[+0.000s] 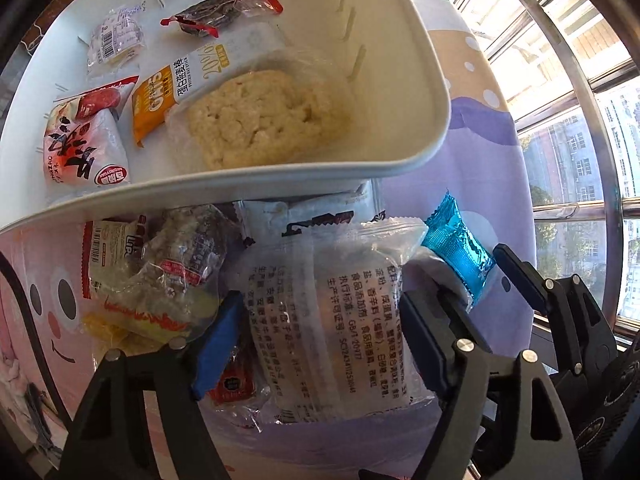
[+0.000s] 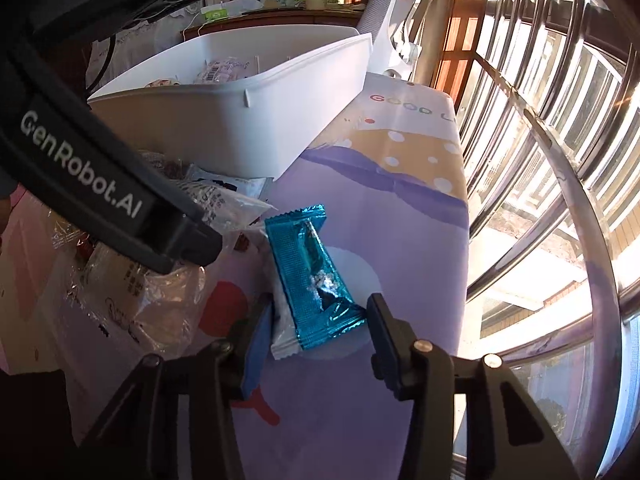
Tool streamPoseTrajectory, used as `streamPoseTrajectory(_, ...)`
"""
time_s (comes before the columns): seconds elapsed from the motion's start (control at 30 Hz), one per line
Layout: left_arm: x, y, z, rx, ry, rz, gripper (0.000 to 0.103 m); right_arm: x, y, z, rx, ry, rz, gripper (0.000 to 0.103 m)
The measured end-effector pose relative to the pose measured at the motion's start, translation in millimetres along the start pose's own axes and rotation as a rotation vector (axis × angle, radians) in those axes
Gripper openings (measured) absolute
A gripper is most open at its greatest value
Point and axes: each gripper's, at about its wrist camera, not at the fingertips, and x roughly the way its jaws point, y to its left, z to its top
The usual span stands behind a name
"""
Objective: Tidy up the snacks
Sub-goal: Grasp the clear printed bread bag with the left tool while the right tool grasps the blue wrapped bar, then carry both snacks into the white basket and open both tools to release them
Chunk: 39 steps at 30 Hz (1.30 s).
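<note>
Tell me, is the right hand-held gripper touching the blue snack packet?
Apart. In the right wrist view the blue snack packet lies between the right hand-held gripper's fingers, with bare cloth showing beside the right finger.

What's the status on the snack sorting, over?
Left gripper straddles clear pack, pads not pressing. Right gripper around blue packet, not yet clamped. Bin part-filled; loose snacks crowd the clear pack.

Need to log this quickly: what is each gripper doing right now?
Left gripper: jaws either side of the clear printed snack packet; grip cannot be told.
Right gripper: open around the blue foil packet, one pad clear of it.
</note>
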Motion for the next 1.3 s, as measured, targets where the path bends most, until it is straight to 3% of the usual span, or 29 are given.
streamPoseTrajectory(0.4, -22.1, 15.0, -17.7, 0.016, -0.016, -0.047, 0.067, 0.0, 3.2, 5.2, 0.032, 0.068, 0.012, 0.044)
streamPoseTrajectory(0.73, -64.9, 54.0, -49.0, 0.021, -0.059, -0.149, 0.067, -14.6, 20.0, -4.8, 0.080, 0.122, 0.022, 0.043)
streamPoseTrajectory(1.03, -116.8, 90.7, -79.2, 0.027, -0.150, -0.171, 0.066, -39.4, 39.2, -6.9, 0.120, 0.128, 0.004, 0.043)
streamPoseTrajectory(1.3, -159.3, 121.6, -99.1, 0.056, -0.238, -0.123, 0.066, -67.4, 60.1, 8.0, 0.141, 0.092, -0.034, 0.043)
